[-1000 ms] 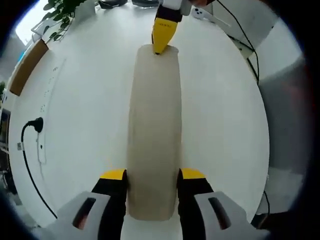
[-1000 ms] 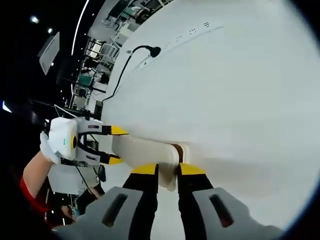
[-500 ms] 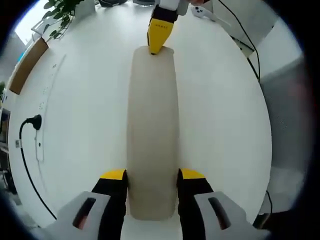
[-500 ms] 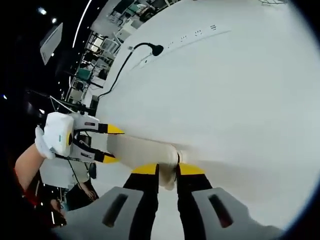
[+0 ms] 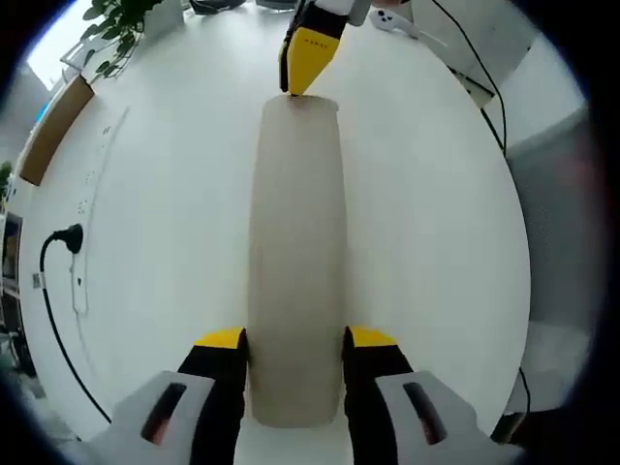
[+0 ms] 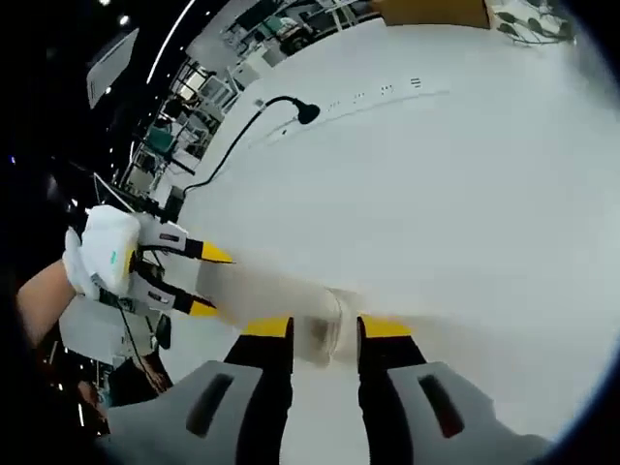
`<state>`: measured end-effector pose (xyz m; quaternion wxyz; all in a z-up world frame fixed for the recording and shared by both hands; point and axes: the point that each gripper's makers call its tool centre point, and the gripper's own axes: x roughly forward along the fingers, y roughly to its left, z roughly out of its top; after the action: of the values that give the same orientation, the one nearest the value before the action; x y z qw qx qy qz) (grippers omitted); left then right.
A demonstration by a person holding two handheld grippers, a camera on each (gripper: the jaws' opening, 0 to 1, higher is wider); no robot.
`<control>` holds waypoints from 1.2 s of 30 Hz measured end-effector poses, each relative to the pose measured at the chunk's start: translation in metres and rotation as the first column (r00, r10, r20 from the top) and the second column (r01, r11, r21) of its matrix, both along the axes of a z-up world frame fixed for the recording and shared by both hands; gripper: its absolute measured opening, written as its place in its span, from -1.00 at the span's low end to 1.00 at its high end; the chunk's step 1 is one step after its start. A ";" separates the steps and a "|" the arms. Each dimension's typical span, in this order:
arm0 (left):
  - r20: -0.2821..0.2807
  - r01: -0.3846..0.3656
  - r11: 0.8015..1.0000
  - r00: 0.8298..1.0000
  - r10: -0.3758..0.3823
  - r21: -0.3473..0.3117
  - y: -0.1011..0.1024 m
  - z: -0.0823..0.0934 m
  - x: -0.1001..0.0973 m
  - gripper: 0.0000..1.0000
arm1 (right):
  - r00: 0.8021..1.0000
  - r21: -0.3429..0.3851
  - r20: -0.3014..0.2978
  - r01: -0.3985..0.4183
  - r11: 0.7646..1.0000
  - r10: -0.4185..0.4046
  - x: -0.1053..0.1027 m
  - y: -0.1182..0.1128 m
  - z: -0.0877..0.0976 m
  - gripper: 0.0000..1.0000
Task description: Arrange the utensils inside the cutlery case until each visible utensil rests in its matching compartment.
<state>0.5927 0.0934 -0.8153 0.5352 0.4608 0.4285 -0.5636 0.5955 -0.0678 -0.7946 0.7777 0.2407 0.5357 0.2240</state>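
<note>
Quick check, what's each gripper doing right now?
Left gripper: shut on one end of the cutlery case.
Right gripper: jaws straddle the case's other end; whether they still grip it cannot be told.

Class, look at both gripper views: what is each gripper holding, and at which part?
Both hold one long beige cutlery case. The left gripper clamps one end across its width; the right gripper pinches the opposite end.
</note>
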 end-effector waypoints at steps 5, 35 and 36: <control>-0.001 -0.013 1.000 1.000 0.013 -0.007 0.000 0.000 -0.001 -0.20 | 0.996 0.085 -0.044 0.079 0.993 -0.075 -0.011 0.005 -0.002 -0.55; 0.020 -0.017 0.996 1.000 0.015 0.085 -0.002 -0.009 -0.009 -0.18 | 0.988 0.266 0.000 0.151 0.952 -0.157 -0.020 0.009 -0.007 -0.89; 0.017 -0.016 0.997 1.000 0.014 0.081 -0.002 -0.009 -0.008 -0.18 | 0.984 0.284 -0.044 0.177 0.943 -0.171 -0.021 0.010 -0.007 -0.88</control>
<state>0.5843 0.0913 -0.8241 0.5238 0.4835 0.4500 -0.5380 0.5748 -0.0582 -0.8014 0.7464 0.3991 0.4816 0.2274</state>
